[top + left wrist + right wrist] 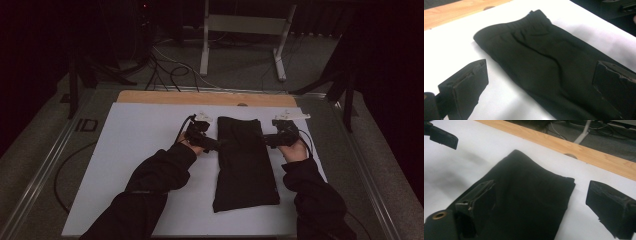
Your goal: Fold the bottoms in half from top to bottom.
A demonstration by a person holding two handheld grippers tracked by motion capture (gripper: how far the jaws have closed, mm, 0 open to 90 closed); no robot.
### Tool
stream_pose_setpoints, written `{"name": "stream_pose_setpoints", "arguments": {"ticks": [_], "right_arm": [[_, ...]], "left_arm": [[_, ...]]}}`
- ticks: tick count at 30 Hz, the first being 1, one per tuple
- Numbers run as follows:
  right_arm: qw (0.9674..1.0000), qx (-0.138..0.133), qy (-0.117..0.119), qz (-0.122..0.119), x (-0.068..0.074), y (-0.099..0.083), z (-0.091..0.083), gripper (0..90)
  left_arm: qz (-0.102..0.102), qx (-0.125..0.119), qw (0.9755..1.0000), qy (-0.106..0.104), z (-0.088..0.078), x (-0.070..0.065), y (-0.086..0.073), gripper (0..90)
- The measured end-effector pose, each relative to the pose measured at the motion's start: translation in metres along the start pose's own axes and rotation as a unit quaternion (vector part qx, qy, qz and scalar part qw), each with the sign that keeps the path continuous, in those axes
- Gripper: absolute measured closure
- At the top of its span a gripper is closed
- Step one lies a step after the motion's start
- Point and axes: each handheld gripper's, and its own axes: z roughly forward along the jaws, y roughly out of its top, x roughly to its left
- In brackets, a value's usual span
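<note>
Folded black trousers (245, 162) lie lengthwise on the white sheet (130, 150); we hold left gripper (212, 144) and right gripper (268, 140) spread wide at opposite edges, risking pinching one layer only.

Near end of the black folded garment (544, 65) cut off by both gripper views' bottom edges.

I see black long sleeves (150, 195) covering both forearms to the wrists. My left gripper (212, 144) and right gripper (267, 140) are black, each trailing a dark cable (181, 129) and topped by a pale three-cornered plate (202, 116). The blocky jaw pads (464, 87) look rough-edged (worn foam, apparently).
</note>
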Motion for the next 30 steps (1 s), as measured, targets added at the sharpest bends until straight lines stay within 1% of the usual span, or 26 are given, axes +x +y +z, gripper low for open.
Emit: {"name": "stream_pose_setpoints", "arguments": {"ticks": [1, 3, 4, 5, 7, 8, 10, 11, 12, 14, 15, 16, 18, 19, 20, 21, 23, 24, 25, 26, 27, 28, 30], "right_arm": [[1.0000, 0.001, -0.003, 0.001, -0.001, 0.000, 0.001, 11.6], [1.0000, -0.002, -0.001, 0.003, -0.001, 0.000, 0.002, 12.2], [0.9999, 0.001, -0.004, 0.010, -0.004, -0.001, 0.006, 11.2], [0.9999, -0.001, 0.000, 0.017, -0.006, -0.001, 0.008, 11.2], [0.9997, 0.004, -0.003, 0.022, -0.007, -0.002, 0.011, 11.0], [0.9997, 0.004, -0.002, 0.023, -0.008, -0.002, 0.013, 11.0], [0.9997, 0.008, -0.006, 0.025, -0.010, -0.003, 0.017, 10.8], [0.9996, 0.005, -0.005, 0.028, -0.011, -0.003, 0.019, 10.8], [0.9994, 0.006, -0.004, 0.033, -0.012, -0.003, 0.021, 10.8], [0.9992, 0.009, -0.009, 0.038, -0.014, -0.003, 0.025, 11.8], [0.9991, 0.010, -0.012, 0.040, -0.015, -0.003, 0.027, 12.4], [0.9990, 0.014, -0.012, 0.041, -0.016, -0.003, 0.028, 12.5], [0.9988, 0.019, -0.013, 0.044, -0.019, -0.003, 0.032, 12.7], [0.9987, 0.020, -0.012, 0.046, -0.020, -0.003, 0.034, 12.7], [0.9987, 0.023, -0.010, 0.045, -0.021, -0.004, 0.036, 12.7], [0.9985, 0.028, -0.016, 0.045, -0.022, -0.006, 0.039, 12.8], [0.9980, 0.039, -0.011, 0.047, -0.024, -0.009, 0.044, 12.9], [0.9978, 0.043, -0.017, 0.049, -0.025, -0.010, 0.046, 13.3], [0.9973, 0.049, -0.020, 0.051, -0.027, -0.012, 0.048, 13.8], [0.9969, 0.054, -0.019, 0.054, -0.029, -0.013, 0.050, 14.5], [0.9964, 0.058, -0.025, 0.056, -0.031, -0.014, 0.052, 15.5], [0.9962, 0.061, -0.026, 0.056, -0.032, -0.016, 0.053, 16.8], [0.9956, 0.067, -0.032, 0.058, -0.035, -0.018, 0.056, 19.0]], "left_arm": [[-0.002, 0.001, 1.0000, -0.006, 0.002, 0.003, 0.000, 1.4], [-0.001, 0.003, 1.0000, -0.005, 0.004, 0.005, 0.000, 2.0], [-0.004, 0.006, 0.9999, -0.009, 0.011, 0.009, 0.001, 3.3], [-0.011, 0.011, 0.9998, -0.009, 0.013, 0.011, 0.001, 3.3], [-0.037, 0.021, 0.9990, -0.013, 0.018, 0.014, 0.002, 3.2], [-0.042, 0.024, 0.9987, -0.012, 0.021, 0.016, 0.003, 3.2], [-0.054, 0.033, 0.9978, -0.018, 0.025, 0.019, 0.004, 2.0], [-0.057, 0.033, 0.9977, -0.020, 0.027, 0.021, 0.005, 1.6], [-0.054, 0.033, 0.9977, -0.025, 0.029, 0.022, 0.005, 1.6], [-0.056, 0.041, 0.9973, -0.022, 0.034, 0.025, 0.005, 1.4], [-0.061, 0.043, 0.9969, -0.023, 0.036, 0.027, 0.006, 1.4], [-0.070, 0.044, 0.9964, -0.017, 0.039, 0.028, 0.006, 1.6], [-0.075, 0.044, 0.9961, -0.012, 0.042, 0.029, 0.007, 2.2], [-0.079, 0.047, 0.9957, -0.008, 0.044, 0.030, 0.008, 2.3], [-0.082, 0.046, 0.9955, -0.004, 0.046, 0.030, 0.008, 3.5], [-0.083, 0.048, 0.9954, 0.000, 0.048, 0.031, 0.008, 4.2], [-0.081, 0.052, 0.9954, 0.008, 0.052, 0.032, 0.007, 6.9], [-0.085, 0.053, 0.9949, 0.013, 0.053, 0.034, 0.006, 7.4], [-0.088, 0.049, 0.9948, 0.013, 0.054, 0.035, 0.005, 9.4], [-0.089, 0.051, 0.9945, 0.019, 0.056, 0.037, 0.004, 11.5], [-0.093, 0.049, 0.9942, 0.020, 0.057, 0.038, 0.004, 12.8], [-0.092, 0.045, 0.9946, 0.016, 0.058, 0.039, 0.002, 15.6], [-0.078, 0.045, 0.9957, 0.021, 0.060, 0.040, 0.000, 16.5]]}}
